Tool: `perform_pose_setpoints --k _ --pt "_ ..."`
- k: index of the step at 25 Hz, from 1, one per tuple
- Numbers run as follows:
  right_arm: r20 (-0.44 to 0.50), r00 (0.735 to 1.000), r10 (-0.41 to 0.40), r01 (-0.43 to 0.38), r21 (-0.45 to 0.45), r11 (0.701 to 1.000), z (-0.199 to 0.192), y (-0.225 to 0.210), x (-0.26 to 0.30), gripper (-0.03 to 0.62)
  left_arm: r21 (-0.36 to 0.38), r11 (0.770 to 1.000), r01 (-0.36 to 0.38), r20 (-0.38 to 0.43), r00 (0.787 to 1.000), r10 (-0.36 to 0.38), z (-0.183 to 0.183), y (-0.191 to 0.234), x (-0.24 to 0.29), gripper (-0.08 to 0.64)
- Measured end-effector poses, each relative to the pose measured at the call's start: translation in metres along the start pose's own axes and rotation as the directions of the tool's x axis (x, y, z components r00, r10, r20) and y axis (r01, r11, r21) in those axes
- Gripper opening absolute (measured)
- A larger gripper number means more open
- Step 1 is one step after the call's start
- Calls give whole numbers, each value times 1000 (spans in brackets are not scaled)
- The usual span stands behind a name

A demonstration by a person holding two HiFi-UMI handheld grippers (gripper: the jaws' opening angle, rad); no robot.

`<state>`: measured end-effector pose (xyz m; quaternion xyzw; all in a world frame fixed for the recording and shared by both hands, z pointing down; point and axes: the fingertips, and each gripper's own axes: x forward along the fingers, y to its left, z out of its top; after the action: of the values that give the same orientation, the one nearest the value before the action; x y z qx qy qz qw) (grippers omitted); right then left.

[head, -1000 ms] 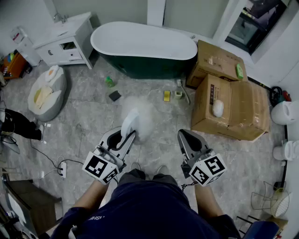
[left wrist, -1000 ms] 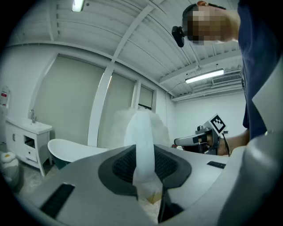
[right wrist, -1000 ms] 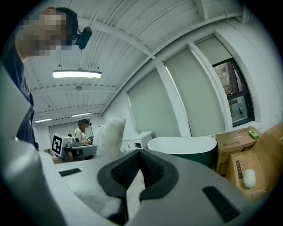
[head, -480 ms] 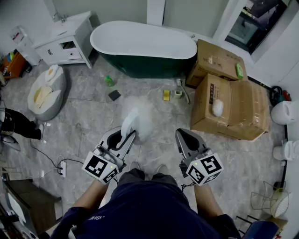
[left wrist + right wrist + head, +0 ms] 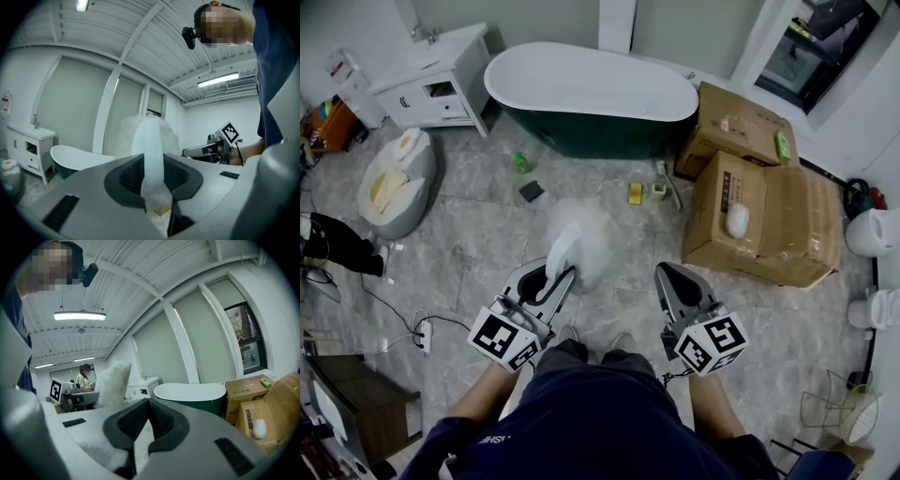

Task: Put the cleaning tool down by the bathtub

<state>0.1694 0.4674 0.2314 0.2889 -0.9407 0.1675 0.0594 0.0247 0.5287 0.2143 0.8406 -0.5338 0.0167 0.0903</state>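
Note:
A white cleaning tool (image 5: 565,246) with a fluffy head and a smooth white handle stands up from my left gripper (image 5: 547,279), which is shut on the handle. In the left gripper view the handle (image 5: 152,147) is clamped between the dark pads of the left gripper (image 5: 153,177). The dark green bathtub (image 5: 591,84) with its white inside stands well ahead on the floor, also seen as the bathtub (image 5: 77,158) and the bathtub (image 5: 190,392). My right gripper (image 5: 669,275) hovers beside the left one, shut on nothing, its jaws together in the right gripper (image 5: 147,412) view.
Cardboard boxes (image 5: 764,216) stand right of the tub. A white vanity cabinet (image 5: 431,80) is at its left. A green bottle (image 5: 519,162), a dark sponge (image 5: 531,191) and a yellow item (image 5: 635,193) lie before the tub. A white bag (image 5: 394,183) sits at left.
Both grippers stay almost where they were, the tool still held. Only the head view has shifted slightly.

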Motion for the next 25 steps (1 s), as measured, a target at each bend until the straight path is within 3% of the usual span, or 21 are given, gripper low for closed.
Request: perform_pose_setpoints --k 25 --pt "3 999 52 -52 49 997 -13 -82 -70 5 27 998 -53 -5 999 54 -3 -87 56 107"
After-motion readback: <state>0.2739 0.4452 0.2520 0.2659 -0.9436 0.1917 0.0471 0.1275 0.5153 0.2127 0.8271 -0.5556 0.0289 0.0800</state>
